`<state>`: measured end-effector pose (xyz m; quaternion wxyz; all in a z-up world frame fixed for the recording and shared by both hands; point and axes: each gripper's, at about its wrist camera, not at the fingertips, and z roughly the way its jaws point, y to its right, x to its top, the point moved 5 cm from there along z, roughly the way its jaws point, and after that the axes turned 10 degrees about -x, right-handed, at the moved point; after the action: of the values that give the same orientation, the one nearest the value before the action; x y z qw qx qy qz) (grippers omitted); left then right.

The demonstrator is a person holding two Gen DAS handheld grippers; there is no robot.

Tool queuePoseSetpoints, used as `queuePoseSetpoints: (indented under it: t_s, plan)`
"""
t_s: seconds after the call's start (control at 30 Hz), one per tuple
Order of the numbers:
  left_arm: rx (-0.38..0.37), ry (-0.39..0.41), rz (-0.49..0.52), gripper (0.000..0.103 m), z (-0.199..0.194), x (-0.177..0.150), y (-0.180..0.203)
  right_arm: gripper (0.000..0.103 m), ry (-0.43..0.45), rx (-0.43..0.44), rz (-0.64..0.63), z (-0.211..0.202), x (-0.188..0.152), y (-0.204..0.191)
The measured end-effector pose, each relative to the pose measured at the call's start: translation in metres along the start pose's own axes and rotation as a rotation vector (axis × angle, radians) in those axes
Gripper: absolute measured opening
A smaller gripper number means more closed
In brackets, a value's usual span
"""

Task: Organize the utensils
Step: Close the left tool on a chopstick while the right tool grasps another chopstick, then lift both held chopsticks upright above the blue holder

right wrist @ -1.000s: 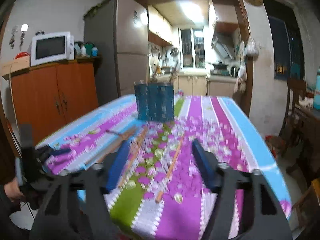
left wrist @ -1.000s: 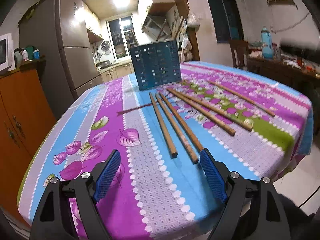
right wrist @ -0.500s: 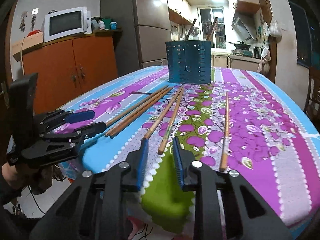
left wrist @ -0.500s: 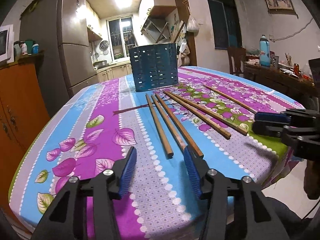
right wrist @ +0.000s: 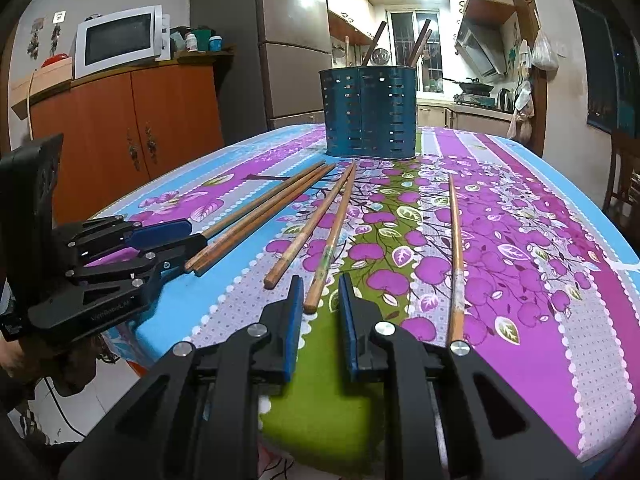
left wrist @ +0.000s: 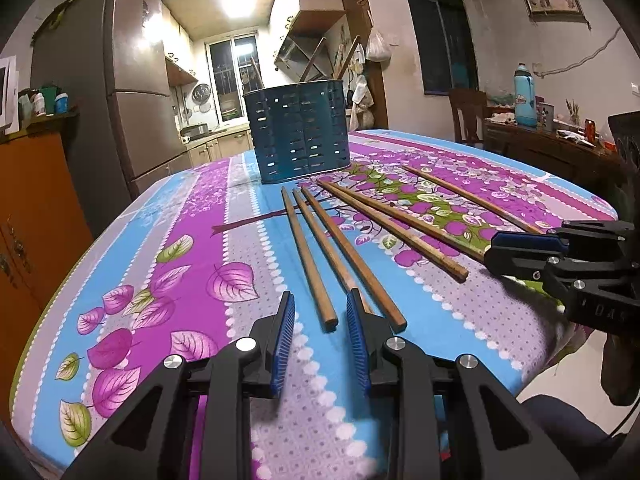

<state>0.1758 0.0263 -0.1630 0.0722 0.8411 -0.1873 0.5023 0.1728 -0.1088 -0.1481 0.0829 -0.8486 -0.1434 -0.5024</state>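
Note:
Several wooden chopsticks lie on the floral tablecloth, pointing toward a blue perforated utensil holder at the far side; the holder has a few sticks standing in it. My left gripper is open, low over the table, its pads on either side of the near end of the leftmost chopstick, not touching it. My right gripper is open with a narrow gap, its pads flanking the near end of a chopstick. A single chopstick lies apart to the right. Each gripper shows in the other's view.
The table has a rounded near edge right under both grippers. An orange cabinet with a microwave stands to the left, a fridge behind. A chair and cluttered sideboard stand at the right.
Both grippers have moved forward and down to the chopstick ends, and their jaws have narrowed from wide open. The chopsticks have not moved.

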Motion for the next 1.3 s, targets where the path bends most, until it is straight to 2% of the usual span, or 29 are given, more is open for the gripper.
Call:
queuePoseSetpoints:
  t_s: [0.17, 0.53, 0.8, 1.0, 1.3]
  plan:
    - [0.003, 0.026, 0.022, 0.012, 0.002, -0.002, 0.008, 0.011, 0.015, -0.008, 0.013, 0.0, 0.0, -0.002]
    - [0.0, 0.062, -0.001, 0.014, 0.001, -0.004, 0.005, 0.009, 0.043, -0.026, 0.005, 0.003, 0.0, -0.005]
    - [0.038, 0.053, -0.025, 0.008, -0.003, -0.005, -0.008, 0.006, 0.061, -0.017, 0.038, -0.001, 0.002, 0.0]
    - [0.043, 0.058, -0.041, 0.008, -0.01, -0.003, -0.016, 0.006, 0.1, -0.027, 0.027, -0.016, 0.018, 0.004]
    - [0.045, 0.141, -0.022, 0.008, -0.041, 0.026, -0.017, 0.006, 0.189, -0.04, 0.005, -0.047, 0.058, 0.016]
